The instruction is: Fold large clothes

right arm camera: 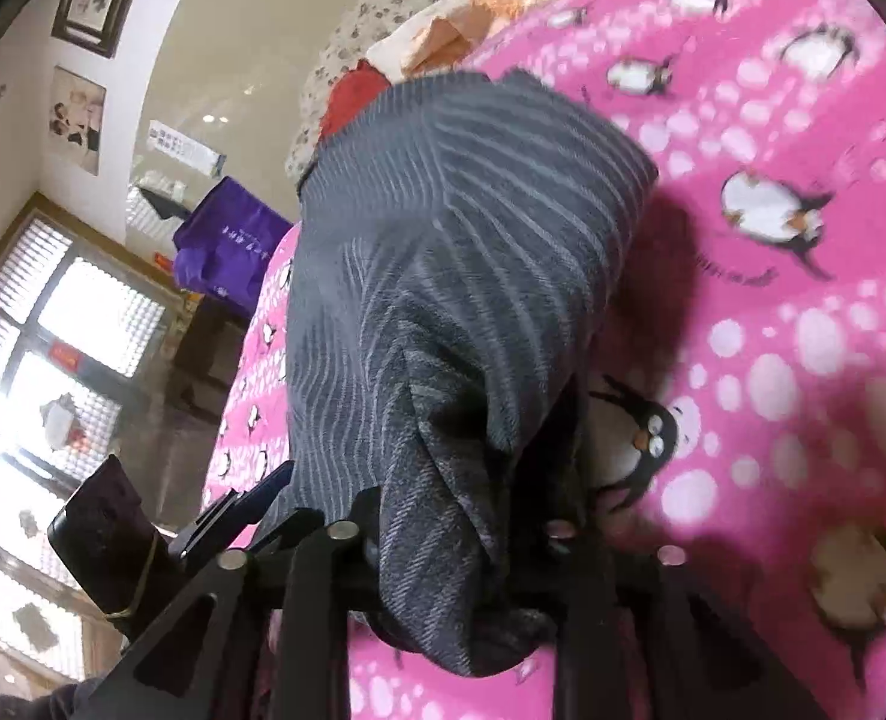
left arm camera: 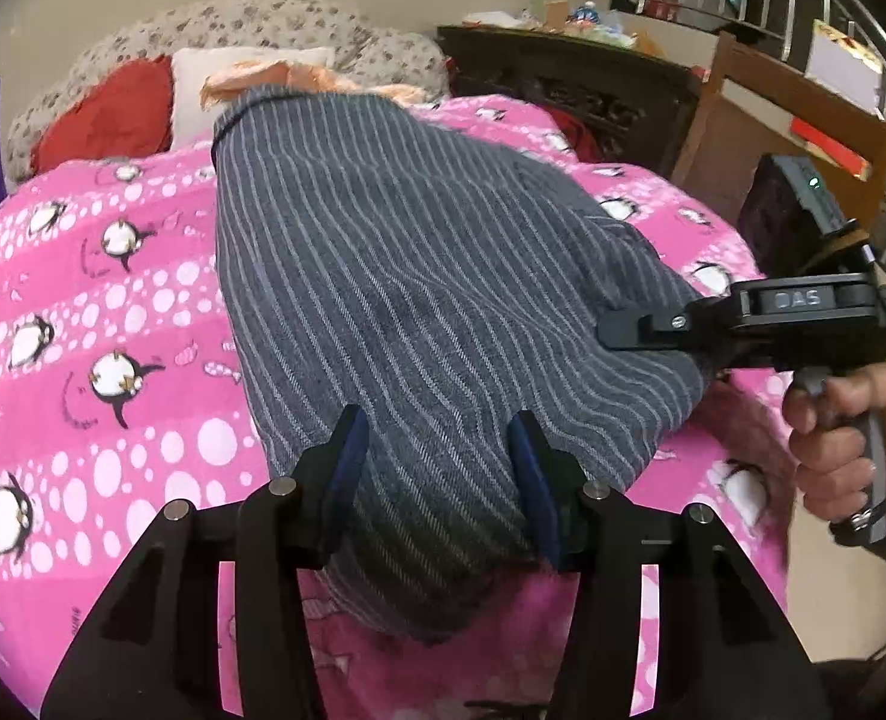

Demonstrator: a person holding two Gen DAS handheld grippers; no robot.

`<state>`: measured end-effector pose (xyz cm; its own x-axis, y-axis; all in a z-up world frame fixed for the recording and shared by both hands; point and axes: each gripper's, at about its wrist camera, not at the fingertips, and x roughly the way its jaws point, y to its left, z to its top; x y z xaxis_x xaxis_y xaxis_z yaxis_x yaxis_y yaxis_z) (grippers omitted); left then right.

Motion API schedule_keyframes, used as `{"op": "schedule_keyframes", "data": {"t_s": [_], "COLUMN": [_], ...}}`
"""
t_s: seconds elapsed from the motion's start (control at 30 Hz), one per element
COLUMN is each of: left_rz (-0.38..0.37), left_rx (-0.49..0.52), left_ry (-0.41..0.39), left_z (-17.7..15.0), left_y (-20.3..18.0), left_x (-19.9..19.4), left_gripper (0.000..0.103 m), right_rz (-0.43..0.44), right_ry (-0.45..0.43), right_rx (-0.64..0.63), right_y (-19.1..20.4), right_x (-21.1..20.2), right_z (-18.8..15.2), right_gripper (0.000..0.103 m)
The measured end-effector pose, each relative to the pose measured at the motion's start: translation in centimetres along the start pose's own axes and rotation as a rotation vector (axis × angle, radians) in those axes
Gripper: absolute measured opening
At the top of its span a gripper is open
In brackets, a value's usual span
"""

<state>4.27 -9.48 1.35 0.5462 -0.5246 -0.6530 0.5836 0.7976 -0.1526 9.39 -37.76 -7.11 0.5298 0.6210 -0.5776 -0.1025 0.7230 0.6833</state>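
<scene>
Clutter rings the bed: a red cushion point(left arm camera: 113, 114) and a white pillow point(left arm camera: 215, 90) lean against a floral headboard point(left arm camera: 263, 24), with a crumpled orange cloth point(left arm camera: 299, 78) just in front of them. A dark carved cabinet point(left arm camera: 568, 90) stands beyond the far right corner of the bed, its top strewn with small items, and a metal stair railing point(left arm camera: 802, 12) rises behind it. In the right wrist view a purple bag point(right arm camera: 227, 240) sits beside the bed near a bright latticed window point(right arm camera: 53, 360). Nothing lies on top of the garment; only the 2 grippers crowd its near end.

The grey striped garment point(left arm camera: 419, 276) lies lengthwise on the pink penguin blanket point(left arm camera: 83, 300), running from the near edge toward the pillows. It is dark blue-grey with thin pale stripes, fairly smooth along its length, and bunched into thick folds at the near end.

The left gripper point(left arm camera: 437, 474) straddles that near end, its blue-padded fingers point(left arm camera: 347, 456) on either side of a raised fold; whether the pads press on the cloth I cannot tell. The right gripper point(right arm camera: 460, 528), held by a hand point(left arm camera: 844, 438) at the garment's right edge, has a gathered wad of the fabric between its jaws, clenched on it.
</scene>
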Motion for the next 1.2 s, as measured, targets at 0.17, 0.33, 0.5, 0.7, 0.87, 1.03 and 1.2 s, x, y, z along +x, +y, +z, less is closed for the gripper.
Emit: {"op": "schedule_keyframes", "data": {"t_s": [0.17,0.33,0.5,0.7,0.87,1.03,1.2], "left_rz": [-0.054,-0.052,-0.033,0.048,0.033,0.136,0.227], "left_rx": [-0.115,-0.166,-0.152,-0.117,-0.225,-0.246,-0.433], "left_ry": [-0.068,-0.147,0.003,-0.002,-0.009,-0.113,-0.069], "left_z": [1.3,2.5,0.7,-0.1,4.1,13.4,19.7], "left_y": [1.9,2.2,0.8,-0.3,2.1,3.3,5.3], "left_x": [-3.9,-5.9,-1.2,0.0,-2.5,-1.0,7.1], "left_gripper": [0.048,0.048,0.048,0.048,0.048,0.048,0.055], "right_rz": [-0.154,-0.392,-0.439,-0.469,-0.321,-0.358,-0.432], "right_ry": [-0.099,-0.316,-0.251,-0.149,-0.077,-0.317,-0.337], "right_rx": [-0.205,-0.387,-0.445,-0.357,-0.355,-0.269,-0.142], "right_y": [5.7,10.6,12.8,4.6,5.3,7.6,8.0], "right_x": [-5.2,-8.8,-3.2,5.0,1.4,-2.7,3.3], "right_z": [-1.4,-2.1,-1.5,0.1,2.8,9.0,14.4], "right_gripper": [0.048,0.048,0.023,0.024,0.023,0.024,0.025]}}
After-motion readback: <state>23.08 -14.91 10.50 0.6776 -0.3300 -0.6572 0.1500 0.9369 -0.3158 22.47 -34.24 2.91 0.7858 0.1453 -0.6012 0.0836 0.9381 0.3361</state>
